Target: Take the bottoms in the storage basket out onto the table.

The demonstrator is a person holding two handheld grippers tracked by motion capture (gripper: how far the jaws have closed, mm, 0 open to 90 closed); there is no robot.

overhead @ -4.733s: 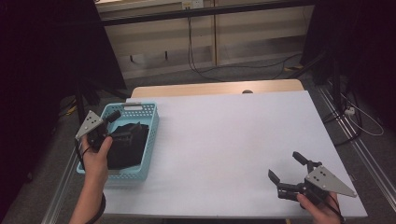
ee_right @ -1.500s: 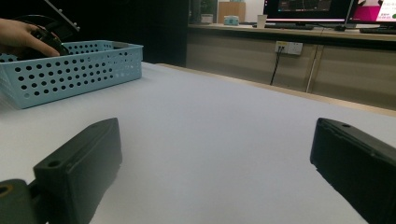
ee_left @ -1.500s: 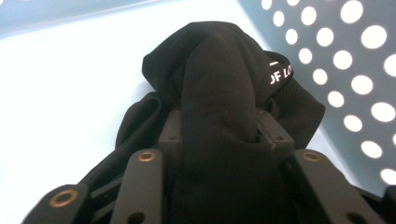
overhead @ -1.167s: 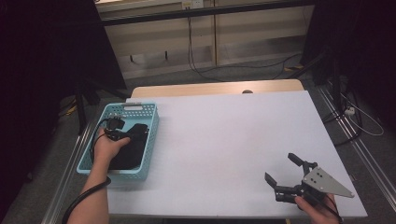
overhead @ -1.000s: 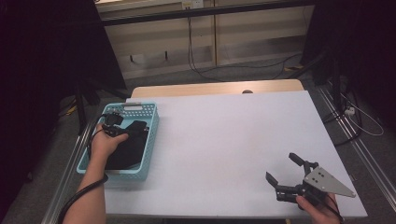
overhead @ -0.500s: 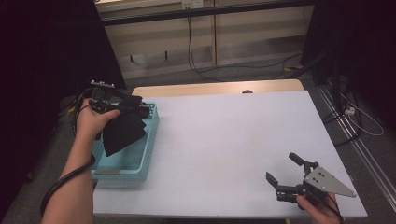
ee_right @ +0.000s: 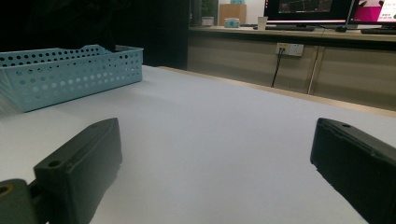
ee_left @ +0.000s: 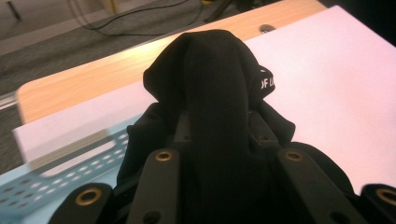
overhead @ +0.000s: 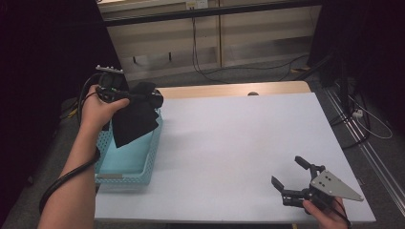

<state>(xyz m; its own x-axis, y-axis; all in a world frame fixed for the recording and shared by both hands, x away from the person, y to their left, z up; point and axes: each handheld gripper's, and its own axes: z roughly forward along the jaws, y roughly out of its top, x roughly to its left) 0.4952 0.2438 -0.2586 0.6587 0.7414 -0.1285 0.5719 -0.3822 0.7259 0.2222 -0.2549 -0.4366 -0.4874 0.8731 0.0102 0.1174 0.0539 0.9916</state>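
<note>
My left gripper (overhead: 152, 98) is shut on a black cloth (overhead: 133, 121) and holds it in the air above the light blue perforated basket (overhead: 125, 162) at the table's left edge. The cloth hangs down from the jaws toward the basket. In the left gripper view the black cloth (ee_left: 210, 107) is bunched between the jaws, with white lettering on one fold. My right gripper (overhead: 289, 175) rests low at the table's front right corner, open, with nothing between its jaws. The right gripper view looks across the white table to the basket (ee_right: 70, 74).
The white table top (overhead: 239, 138) spreads wide between the basket and the right gripper. A wooden strip (overhead: 229, 89) runs along its far edge. Cables lie on the floor behind, and rails run along the right side of the table.
The left gripper went down into the basket, closed on the black cloth and rose with it, lifting the cloth out above the basket's far end. The right gripper stayed put.
</note>
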